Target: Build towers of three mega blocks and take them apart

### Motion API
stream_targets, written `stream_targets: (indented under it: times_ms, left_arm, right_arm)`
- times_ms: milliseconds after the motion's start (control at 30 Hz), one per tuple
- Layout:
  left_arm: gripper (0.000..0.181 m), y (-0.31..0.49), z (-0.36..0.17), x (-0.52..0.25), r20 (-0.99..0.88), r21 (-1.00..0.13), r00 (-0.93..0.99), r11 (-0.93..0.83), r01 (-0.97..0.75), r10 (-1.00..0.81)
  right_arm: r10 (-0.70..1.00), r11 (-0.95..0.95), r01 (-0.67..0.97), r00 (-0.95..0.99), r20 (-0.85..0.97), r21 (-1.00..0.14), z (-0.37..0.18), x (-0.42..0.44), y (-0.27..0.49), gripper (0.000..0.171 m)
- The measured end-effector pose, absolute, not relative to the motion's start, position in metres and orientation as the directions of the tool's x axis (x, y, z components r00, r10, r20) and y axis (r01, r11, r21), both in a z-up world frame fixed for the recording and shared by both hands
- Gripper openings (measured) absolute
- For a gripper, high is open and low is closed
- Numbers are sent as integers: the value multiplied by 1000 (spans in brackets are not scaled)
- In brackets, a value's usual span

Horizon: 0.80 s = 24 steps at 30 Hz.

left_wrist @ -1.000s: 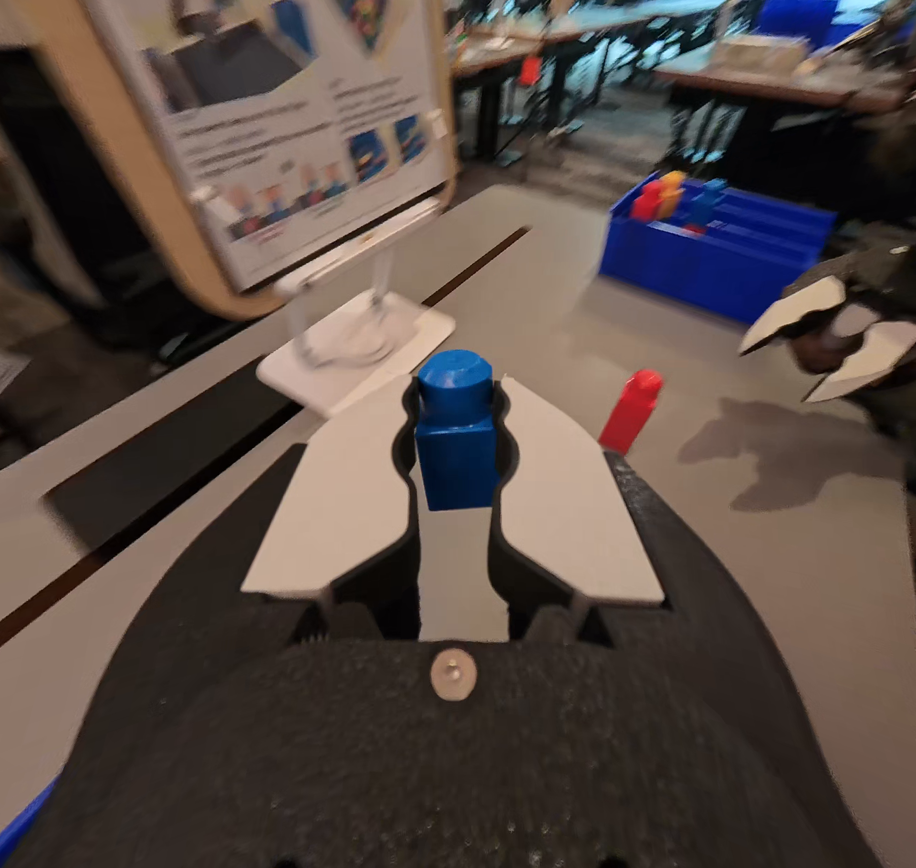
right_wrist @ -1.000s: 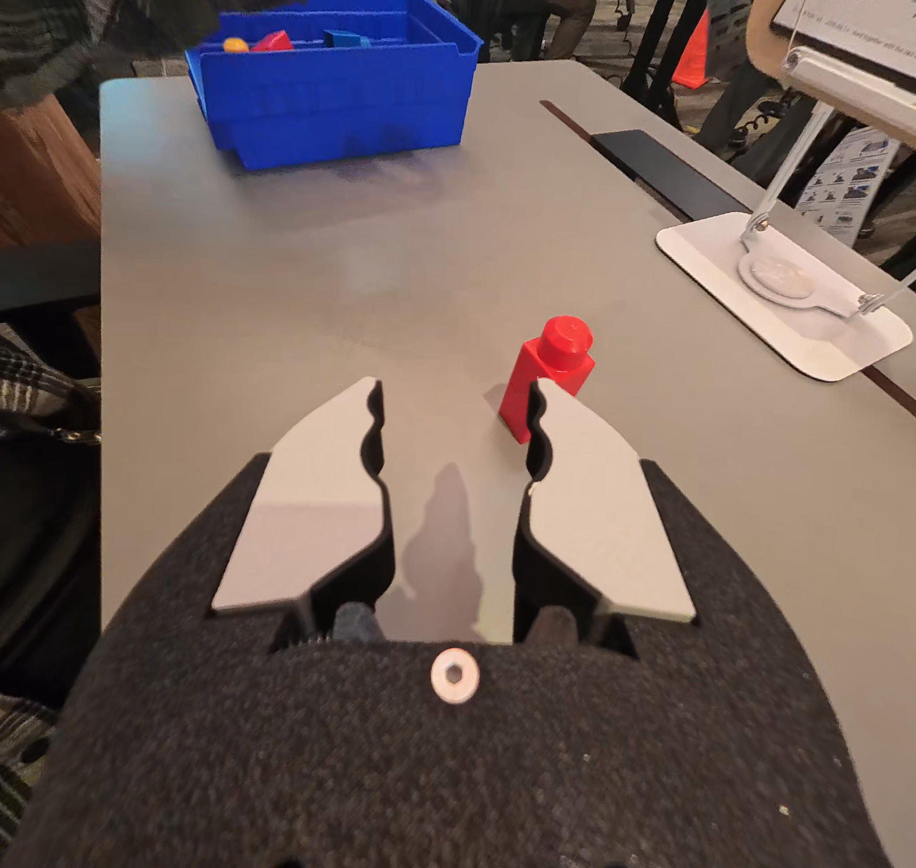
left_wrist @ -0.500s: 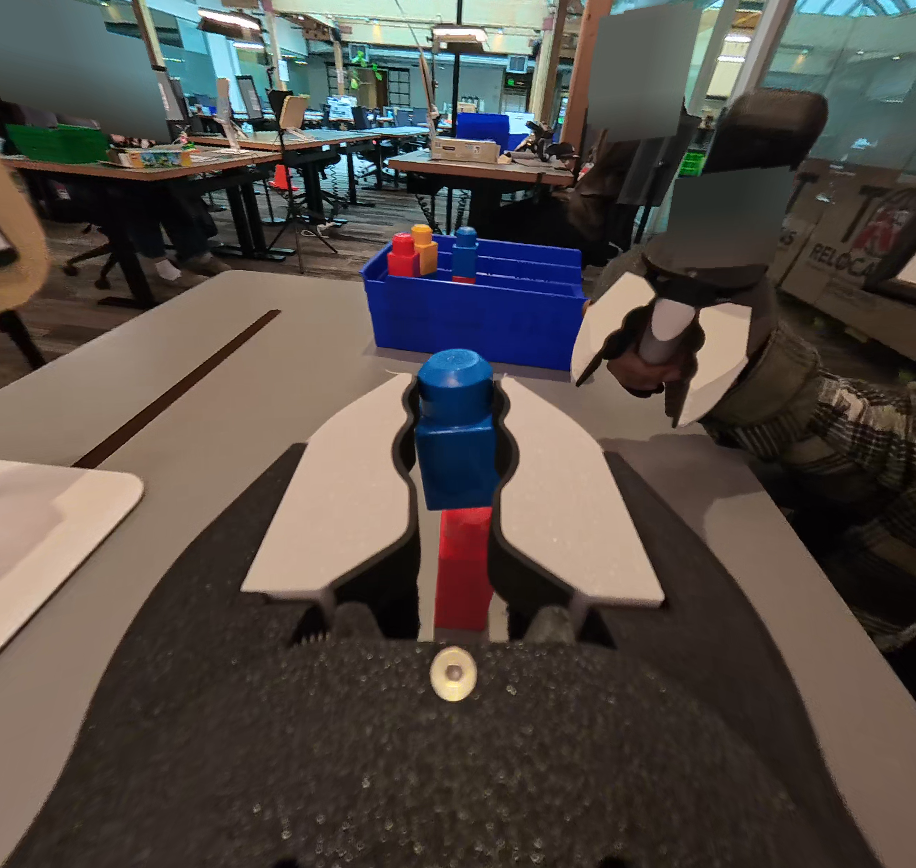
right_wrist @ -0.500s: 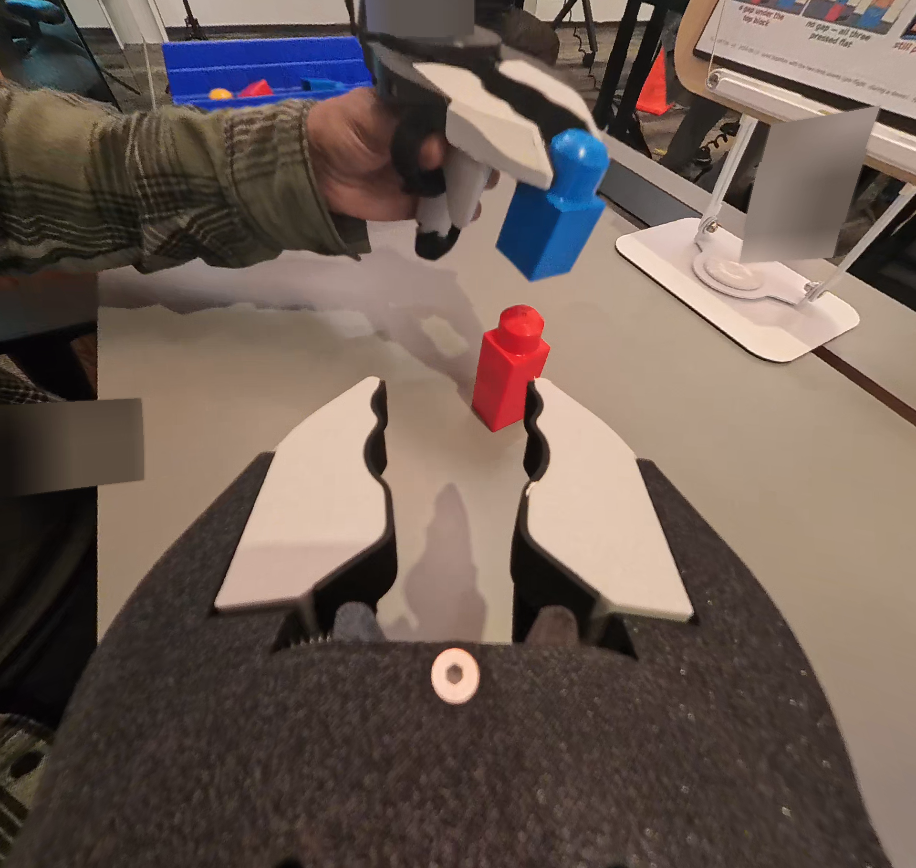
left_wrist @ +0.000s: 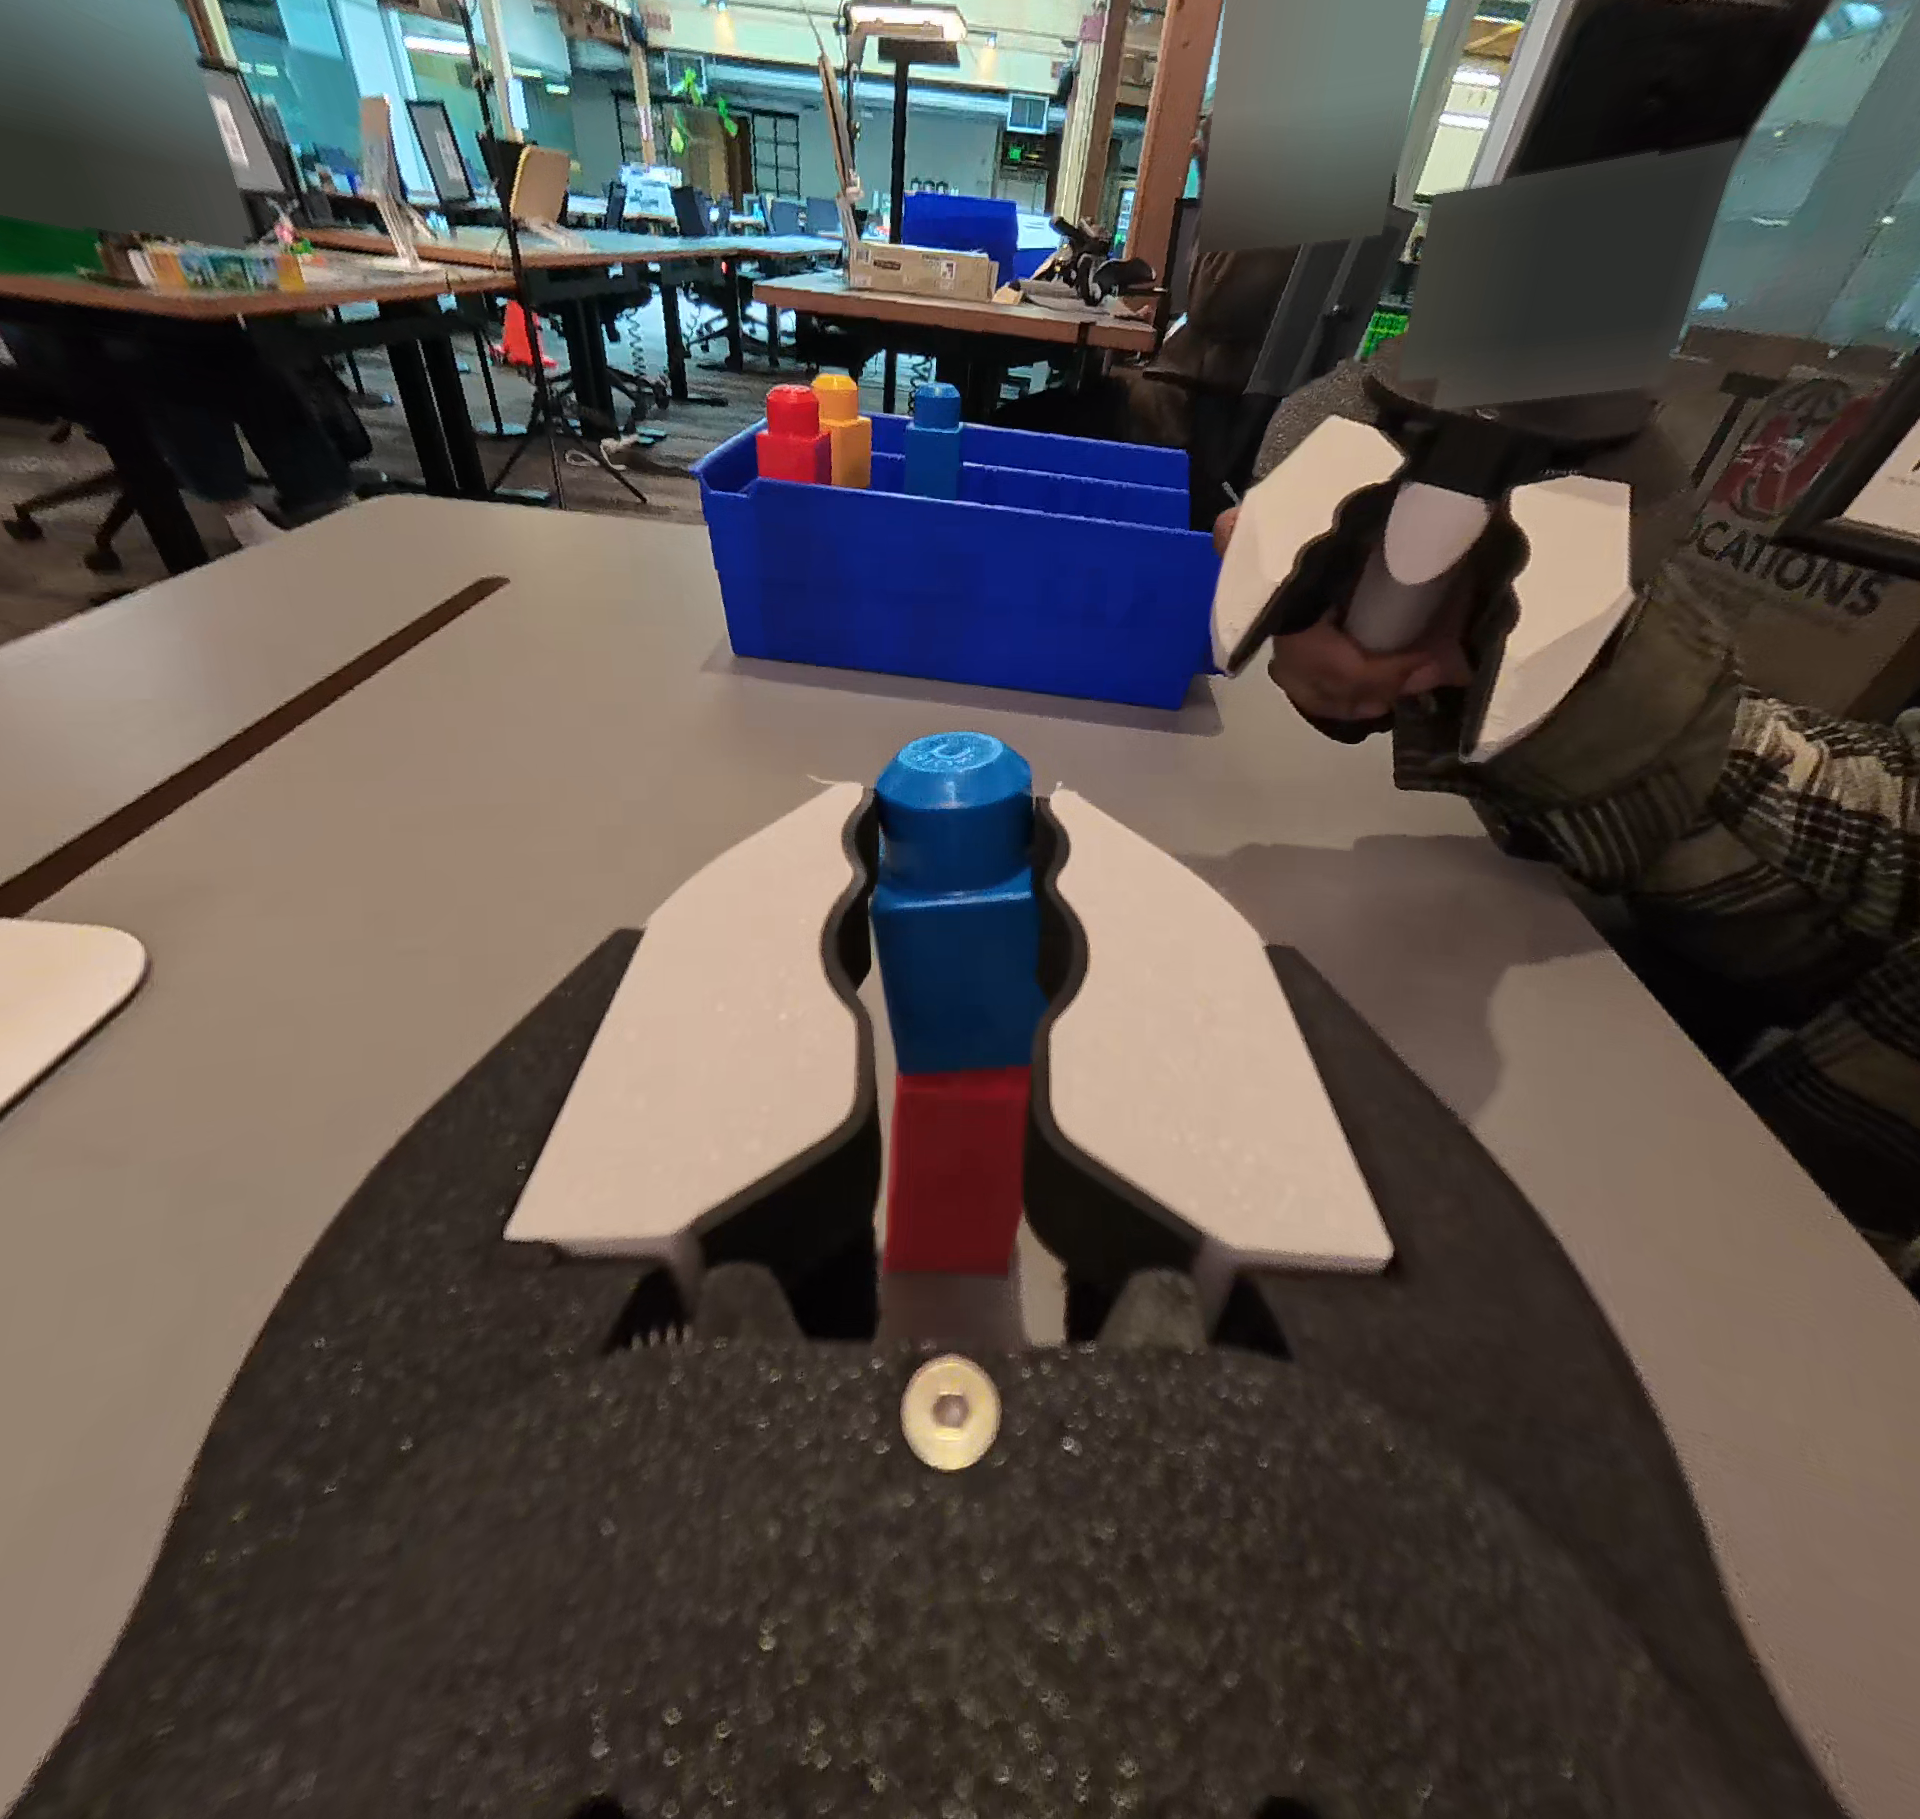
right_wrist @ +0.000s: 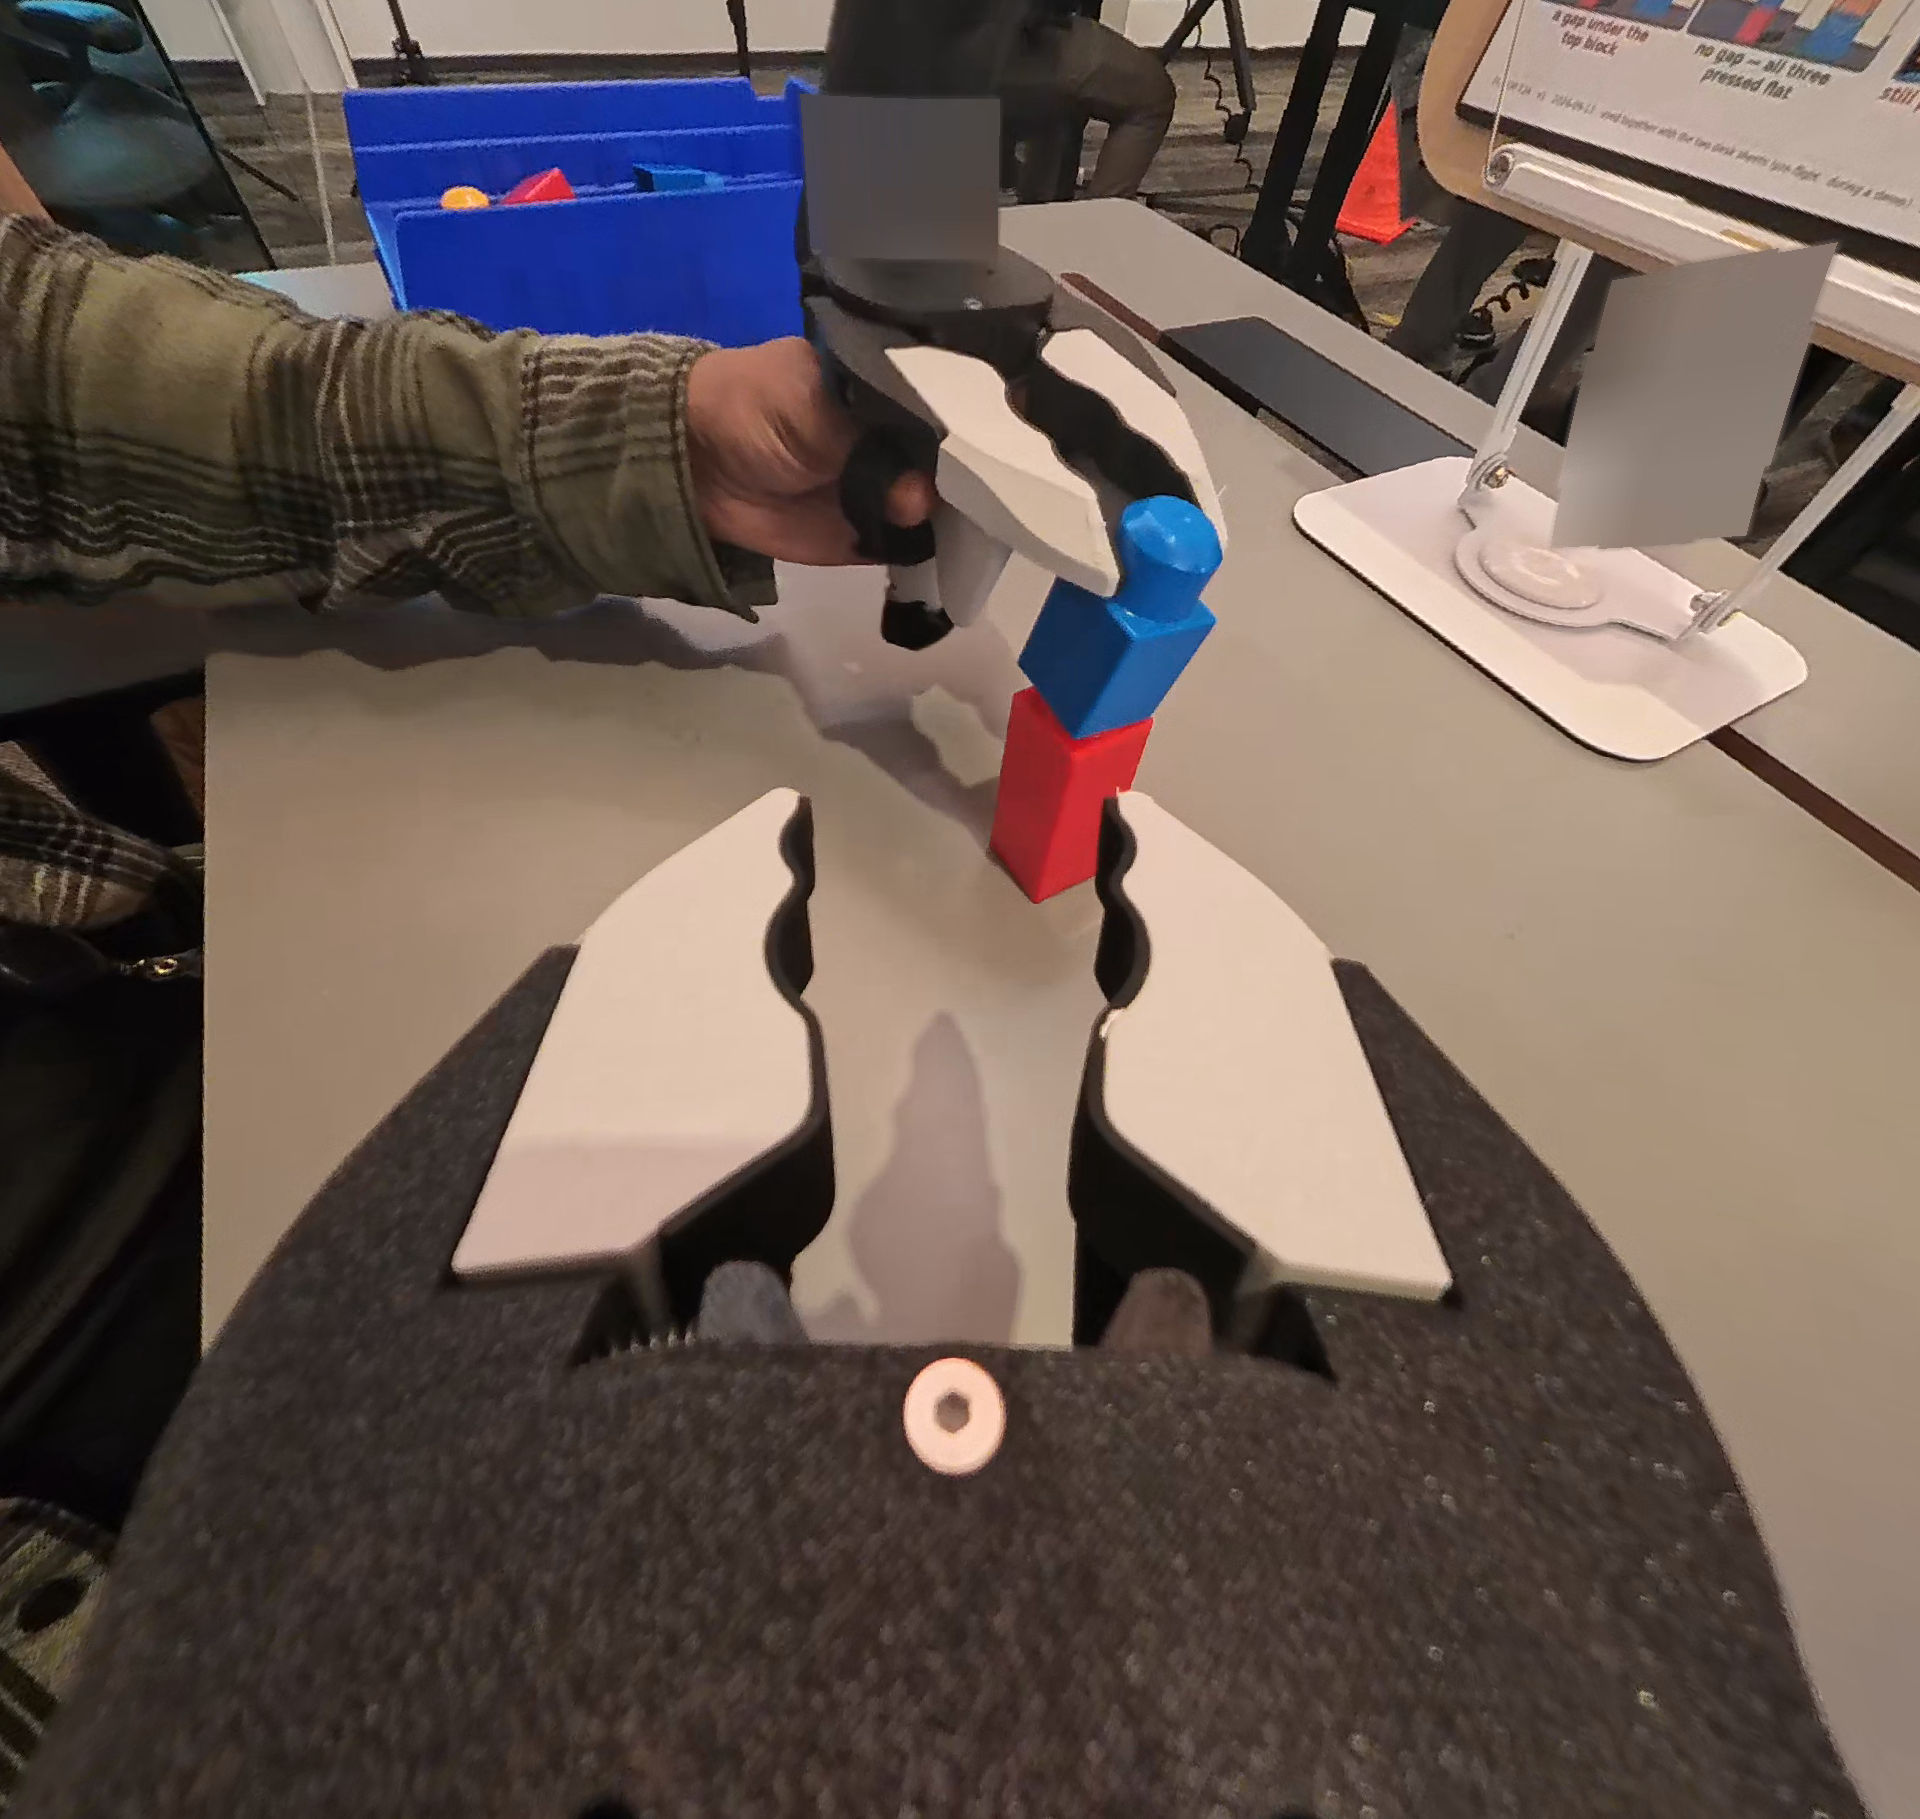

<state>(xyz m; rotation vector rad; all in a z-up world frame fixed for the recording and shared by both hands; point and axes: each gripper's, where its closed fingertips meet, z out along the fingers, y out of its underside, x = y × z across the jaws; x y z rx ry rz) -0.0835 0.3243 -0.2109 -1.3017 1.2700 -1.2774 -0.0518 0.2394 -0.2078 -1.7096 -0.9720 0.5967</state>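
Left gripper (left_wrist: 954, 813): clamped on the blue block (left_wrist: 954, 959) at its stud.
Right gripper (right_wrist: 954, 834): jaws apart, nothing held.
Red block (right_wrist: 1065, 803): upright on the table (right_wrist: 520, 834), at 1 o'clock just beyond the right gripper's fingertips.
Seating: blue block is tilted on the red; it should be levelled, then pressed straight down.
Support: red block could be steadied by the right gripper.
Blue bin (left_wrist: 966, 574): at 12 o'clock, spare blocks inside.

Bare table (right_wrist: 1455, 990) around stack; blue bin (right_wrist: 582, 242), stand base (right_wrist: 1621, 689) well apart.
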Motion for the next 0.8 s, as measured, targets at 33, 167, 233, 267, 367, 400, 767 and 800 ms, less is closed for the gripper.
stream_targets:
  times_ms: [33,167,233,267,367,400,767,800]
  left_arm:
    - [27,324,-211,-84,69,-995,-58,-64,-79,-996]
    - [27,324,-211,-86,77,-994,-62,-73,-77,-995]
    - [27,324,-211,-89,77,-996,-64,-73,-59,-995]
    - [27,324,-211,-90,75,-996,-62,-72,-51,-995]
    - [27,323,-210,-92,50,-998,-60,-47,-41,-997]
    - [27,323,-209,-93,41,-998,-61,-39,-45,-997]
    - [30,324,-199,-84,32,-999,-70,-29,-39,-997]
    - [30,324,-198,-85,33,-999,-70,-30,-36,-997]
  right_arm:
    - [834,-139,321,548,64,-937,-208,-52,240,52]
    - [837,-143,327,543,63,-934,-211,-53,239,52]
    - [836,-141,331,544,66,-933,-211,-53,239,52]
    - [836,-141,330,545,66,-933,-211,-52,239,52]
    - [833,-142,319,549,60,-937,-209,-51,239,54]
    - [833,-142,317,550,59,-938,-209,-52,239,55]
    - [828,-144,320,557,63,-937,-210,-53,241,64]
    - [829,-144,321,556,63,-936,-210,-53,241,64]
